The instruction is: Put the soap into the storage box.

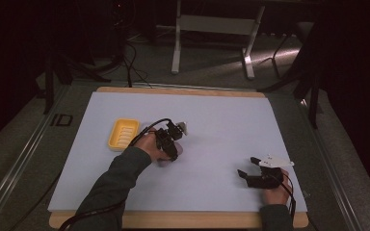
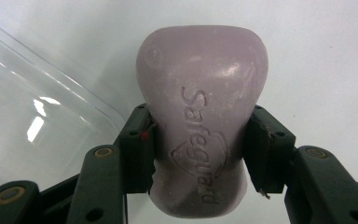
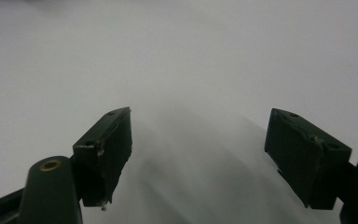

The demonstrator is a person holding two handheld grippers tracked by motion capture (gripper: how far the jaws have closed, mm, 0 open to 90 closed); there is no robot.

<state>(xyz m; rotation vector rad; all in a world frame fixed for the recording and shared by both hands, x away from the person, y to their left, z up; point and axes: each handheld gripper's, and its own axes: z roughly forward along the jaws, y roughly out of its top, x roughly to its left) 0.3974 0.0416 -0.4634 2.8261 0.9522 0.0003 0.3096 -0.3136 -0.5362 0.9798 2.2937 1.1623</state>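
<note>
The bench (image 1: 221, 115) lay under a pale sheet, wooden rim showing at the far and near edges. Left of centre, toward the far edge, a yellow ribbed dish (image 1: 123, 134) sat alone. Just right of it, the left gripper (image 1: 172, 153) hung over the sheet mid-bench, held in the left hand (image 1: 148, 143), cable looping off behind. In the left gripper view its jaws pinched a lilac soap (image 2: 200, 121) across the narrow waist, one pad on each side, the embossed "Safeguard" face up toward the camera and the rounded end pointing away. A clear plastic lid (image 2: 37, 112) lay on the sheet beside that bar, to the left in that view. Near the bench's near right corner, the right gripper (image 1: 249, 167) rested low in the right hand (image 1: 275, 192), well apart from the left. Its jaws stood spread wide with nothing but pale sheet between them.
</note>
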